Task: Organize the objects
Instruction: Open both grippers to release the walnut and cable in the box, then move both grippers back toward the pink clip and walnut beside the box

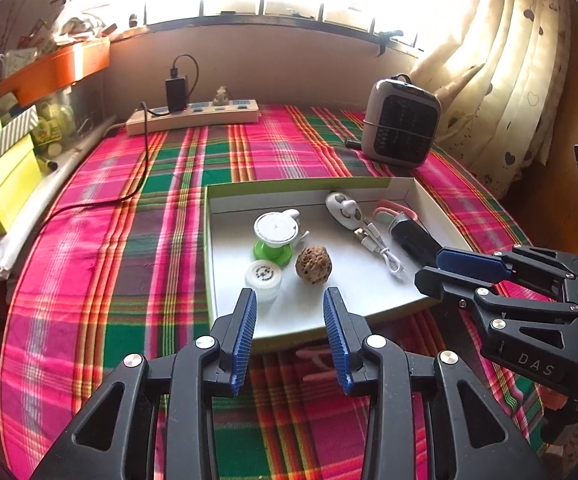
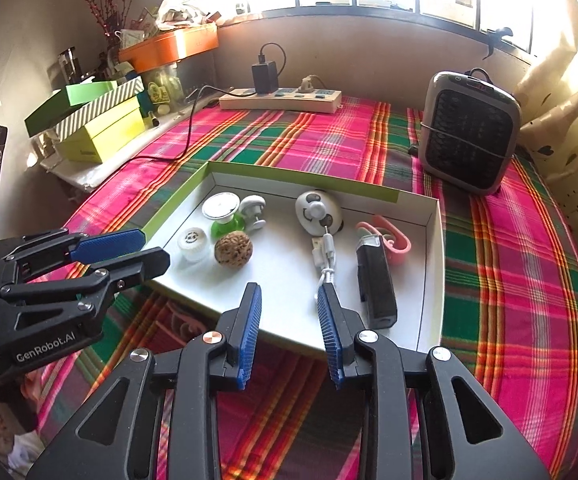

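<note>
A plaid-covered counter point(image 1: 137, 240) carries a small heater point(image 1: 403, 122) at its back right, a power strip point(image 1: 193, 116) against the wall, and in front a shallow white tray point(image 2: 433, 264) with a green rim. Inside the tray lie a black rectangular device point(image 2: 375, 280) beside a pink clip point(image 2: 393, 236), a white panda-shaped gadget point(image 2: 319, 208) with its white cable point(image 2: 325, 256), a green-based round holder point(image 1: 275, 236), a brown pitted nut point(image 1: 313, 263) and a small white cap point(image 1: 263, 276) just left of it. The left tool point(image 1: 290, 304) hovers at the tray's near edge with its jaws wide and empty, and the right tool point(image 2: 289, 300) hovers likewise over the near edge, jaws apart and holding nothing.
</note>
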A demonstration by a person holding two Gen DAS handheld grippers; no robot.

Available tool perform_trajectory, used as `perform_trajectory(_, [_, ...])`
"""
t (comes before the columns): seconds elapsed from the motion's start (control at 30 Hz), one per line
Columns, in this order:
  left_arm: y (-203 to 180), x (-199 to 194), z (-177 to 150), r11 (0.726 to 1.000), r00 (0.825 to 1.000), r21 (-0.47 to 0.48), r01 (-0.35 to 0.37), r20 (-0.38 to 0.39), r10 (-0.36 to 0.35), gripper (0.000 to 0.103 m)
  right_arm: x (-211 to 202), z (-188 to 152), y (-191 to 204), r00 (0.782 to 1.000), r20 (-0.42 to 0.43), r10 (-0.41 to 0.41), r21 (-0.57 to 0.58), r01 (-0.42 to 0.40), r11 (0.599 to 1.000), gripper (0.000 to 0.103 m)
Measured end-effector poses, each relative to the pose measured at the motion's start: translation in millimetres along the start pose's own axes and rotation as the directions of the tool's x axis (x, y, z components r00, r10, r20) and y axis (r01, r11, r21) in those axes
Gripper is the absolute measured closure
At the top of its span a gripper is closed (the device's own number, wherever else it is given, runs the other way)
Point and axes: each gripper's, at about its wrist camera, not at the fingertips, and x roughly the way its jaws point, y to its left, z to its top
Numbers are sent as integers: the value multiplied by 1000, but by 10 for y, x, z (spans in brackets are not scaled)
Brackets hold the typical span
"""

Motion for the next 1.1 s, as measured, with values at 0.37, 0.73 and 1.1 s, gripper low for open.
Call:
perform_trajectory(0.37, [176,-117,-256,999,1000,-42,-6,-19,5,70,-82,-243,290,999,-8,43,-42,-43,998,68])
perform_trajectory(0.73, [201,-64,-395,998,998,-56,16,-62,-20,69,150,-354,379,997,-61,42,-17,-43,999,63])
perform_trajectory(1.1, [210,16,-409,998,996,-54,36,-85,-40,69,245,-372,351,995,-79,58,-8,-59,998,63])
